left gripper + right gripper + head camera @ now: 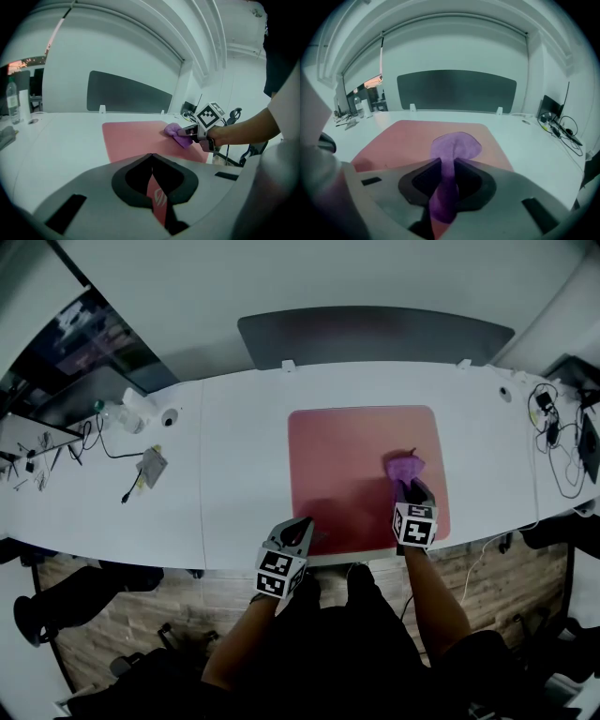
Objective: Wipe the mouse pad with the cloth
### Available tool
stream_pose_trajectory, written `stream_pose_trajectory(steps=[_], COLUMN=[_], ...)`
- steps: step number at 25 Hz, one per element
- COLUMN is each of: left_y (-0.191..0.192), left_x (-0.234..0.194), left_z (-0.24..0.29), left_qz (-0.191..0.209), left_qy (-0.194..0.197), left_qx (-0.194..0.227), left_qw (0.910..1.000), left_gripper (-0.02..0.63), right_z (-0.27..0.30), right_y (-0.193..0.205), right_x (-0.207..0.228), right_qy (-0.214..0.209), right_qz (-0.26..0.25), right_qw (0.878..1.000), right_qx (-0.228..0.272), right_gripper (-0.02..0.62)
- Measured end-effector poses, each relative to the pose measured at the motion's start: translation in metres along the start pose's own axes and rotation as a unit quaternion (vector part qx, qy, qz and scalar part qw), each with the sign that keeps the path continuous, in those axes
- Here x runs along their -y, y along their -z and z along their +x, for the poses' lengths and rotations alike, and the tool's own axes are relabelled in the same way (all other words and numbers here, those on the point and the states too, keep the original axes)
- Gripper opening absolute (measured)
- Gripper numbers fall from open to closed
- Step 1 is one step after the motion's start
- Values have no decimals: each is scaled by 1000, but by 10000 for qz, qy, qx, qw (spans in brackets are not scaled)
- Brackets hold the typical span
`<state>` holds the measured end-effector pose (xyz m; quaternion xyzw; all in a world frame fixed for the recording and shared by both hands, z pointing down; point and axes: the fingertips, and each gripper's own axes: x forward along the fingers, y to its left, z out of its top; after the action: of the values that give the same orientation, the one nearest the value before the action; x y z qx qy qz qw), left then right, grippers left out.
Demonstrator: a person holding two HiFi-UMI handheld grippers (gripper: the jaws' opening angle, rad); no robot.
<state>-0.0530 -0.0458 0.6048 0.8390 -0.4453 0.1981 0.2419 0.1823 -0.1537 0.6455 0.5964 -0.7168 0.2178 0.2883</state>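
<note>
While my right gripper (410, 487) pinches the purple cloth (405, 466) flat on the right half of the red mouse pad (337, 446), most of the pad stretches leftward from it. My left gripper (300, 531) sits closed and empty at the near edge. Only the right gripper view shows cloth trailing back between the jaws.

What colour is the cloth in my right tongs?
Purple: the small fabric cloth shows best in right gripper view.

My head camera looks steeply down — mouse pad (347, 456) at twelve o'clock. Both claw cameras ride low along their jaws, sharing that pad; the left's sees my right claw (183, 132) at two o'clock.
</note>
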Motion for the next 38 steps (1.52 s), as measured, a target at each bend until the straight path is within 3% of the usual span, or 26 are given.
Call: stream_pose_trajectory(steps=[5, 10, 18, 26, 38], left_y=[9, 23, 45, 48, 40], left_x=[-21, -43, -71, -53, 8], left_z=[-19, -43, -68, -72, -37], left_qz=[-53, -36, -144, -159, -147], left_qy=[-100, -185, -302, -367, -281], left_qx=[50, 69, 65, 56, -41], left_qw=[9999, 9998, 9994, 9992, 9995], left_gripper=[21, 21, 21, 21, 21], right_z=[-12, -26, -39, -37, -42], right_y=[9, 21, 41, 55, 64], right_x=[-92, -181, -267, -272, -191], right_qy=[-600, -1196, -1662, -1752, -1604], right_qz=[-247, -847, -1122, -1278, -1333], right_qw=[9979, 9892, 9794, 9758, 9774], right_qx=[-39, -57, -218, -273, -336], right_gripper=[92, 92, 92, 92, 92])
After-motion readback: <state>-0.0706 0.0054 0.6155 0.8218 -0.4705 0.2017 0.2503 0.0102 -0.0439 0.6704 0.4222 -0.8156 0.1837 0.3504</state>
